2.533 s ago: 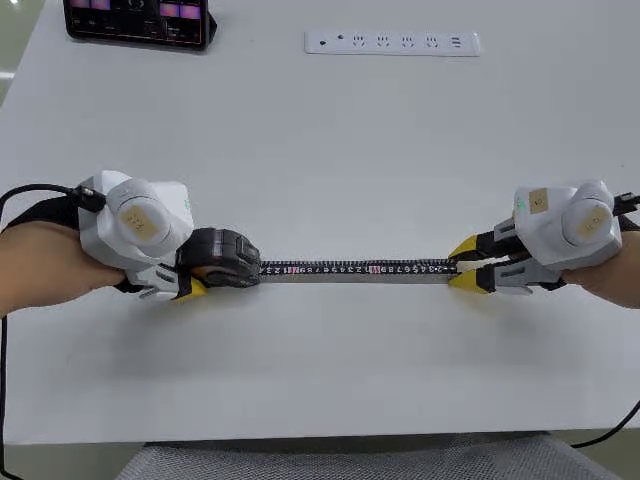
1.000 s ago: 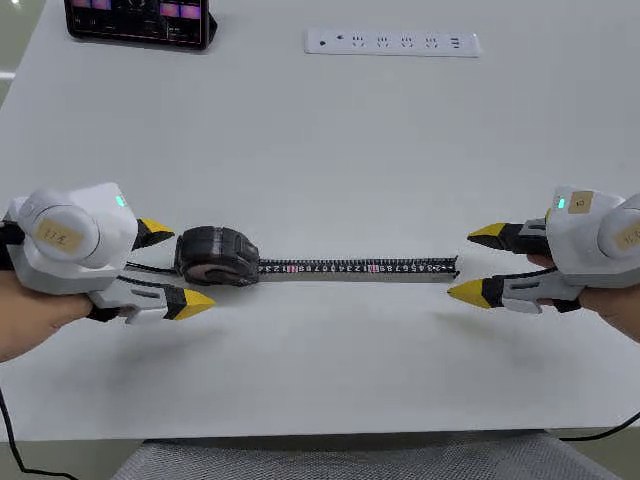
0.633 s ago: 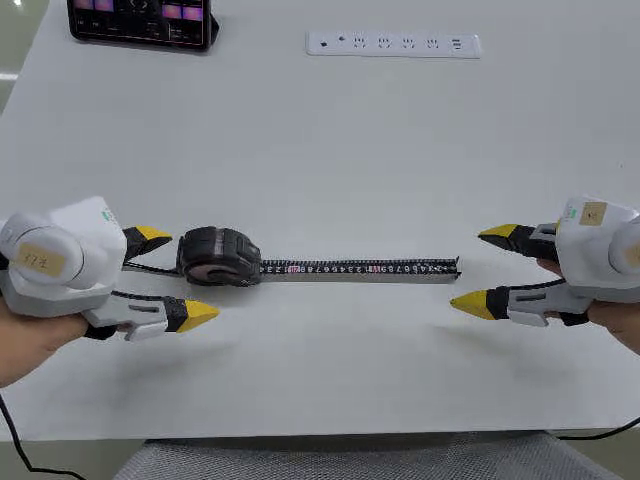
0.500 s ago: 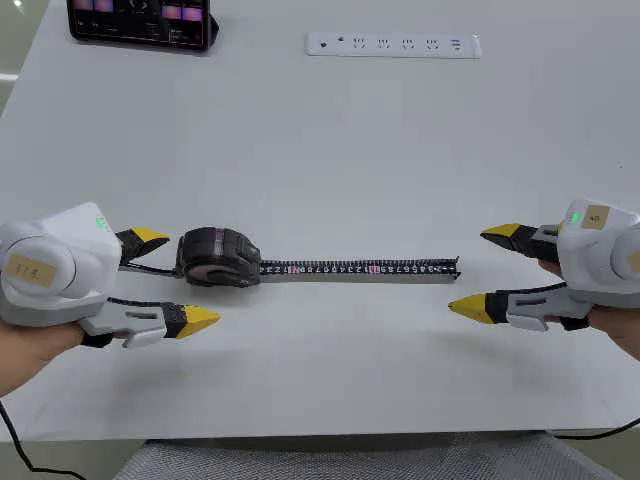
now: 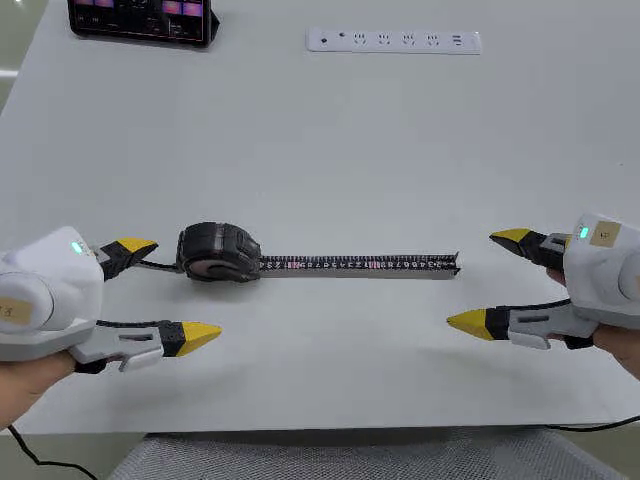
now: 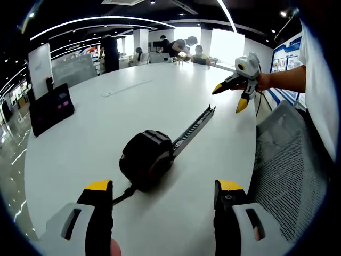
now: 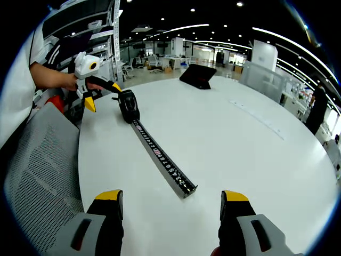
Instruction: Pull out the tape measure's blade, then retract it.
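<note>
"So, the left gripper (image 5: 170,288): what are its jaws doing?"

"Spread wide, with nothing between them. It sits at the near left of the white table (image 5: 350,140), yellow tips pointing right. The far tip is near the tape measure (image 5: 218,252) and the near tip is well in front of it."

"And the tape measure itself?"

"Its black round case (image 6: 146,160) rests on the table just ahead of that gripper, and neither jaw touches it. A thin black strap (image 5: 160,265) runs from the case toward the far jaw. In the left gripper view the case lies between the two yellow tips, a little beyond them."

"The blade?"

"The blade (image 5: 360,264) is out. It lies on the table in a straight line from the case toward the right, and its hook end (image 5: 455,265) is near the right gripper (image 5: 486,278)."

"Is that one gripping it?"

"No. Its jaws are wide apart and empty, with the tips pointing left. The hook end lies just short of them and touches neither. In the right gripper view it lies between the two tips, a little ahead."

"Anything further out?"

"A white power strip (image 5: 393,41) lies toward the table's far edge, and a dark device with a lit screen (image 5: 140,18) is at the far left. A grey mesh chair (image 5: 340,458) is at the near edge."
</note>
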Demonstrator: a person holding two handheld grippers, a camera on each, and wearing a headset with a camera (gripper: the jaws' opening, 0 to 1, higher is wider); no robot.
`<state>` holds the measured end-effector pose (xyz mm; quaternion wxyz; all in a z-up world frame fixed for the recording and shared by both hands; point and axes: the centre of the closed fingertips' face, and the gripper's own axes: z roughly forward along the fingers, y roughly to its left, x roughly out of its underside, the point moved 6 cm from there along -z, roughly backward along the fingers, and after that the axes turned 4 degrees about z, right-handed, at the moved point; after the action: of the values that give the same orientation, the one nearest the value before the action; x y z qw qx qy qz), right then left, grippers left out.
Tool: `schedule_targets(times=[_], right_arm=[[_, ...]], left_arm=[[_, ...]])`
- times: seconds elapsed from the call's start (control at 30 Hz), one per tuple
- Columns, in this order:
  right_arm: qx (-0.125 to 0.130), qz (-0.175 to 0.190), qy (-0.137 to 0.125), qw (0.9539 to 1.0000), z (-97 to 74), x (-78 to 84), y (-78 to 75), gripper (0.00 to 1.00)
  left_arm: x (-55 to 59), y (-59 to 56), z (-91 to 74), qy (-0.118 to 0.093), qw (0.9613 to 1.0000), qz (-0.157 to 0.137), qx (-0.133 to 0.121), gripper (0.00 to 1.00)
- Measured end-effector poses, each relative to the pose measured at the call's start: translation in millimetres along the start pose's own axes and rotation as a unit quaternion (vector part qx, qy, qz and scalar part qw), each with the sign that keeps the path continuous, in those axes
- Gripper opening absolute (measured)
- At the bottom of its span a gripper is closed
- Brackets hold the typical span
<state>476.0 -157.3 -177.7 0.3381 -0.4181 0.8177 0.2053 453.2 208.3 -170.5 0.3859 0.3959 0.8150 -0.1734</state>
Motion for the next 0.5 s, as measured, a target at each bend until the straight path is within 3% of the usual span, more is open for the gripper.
schedule_targets(times=[0.5], right_arm=[[0.011, 0.013, -0.013, 0.9998, -10.0, 6.0, 6.3, 0.8]], left_arm=[[9.8, -10.5, -11.5, -0.013, 0.9994, -0.023, -0.022, 0.83]])
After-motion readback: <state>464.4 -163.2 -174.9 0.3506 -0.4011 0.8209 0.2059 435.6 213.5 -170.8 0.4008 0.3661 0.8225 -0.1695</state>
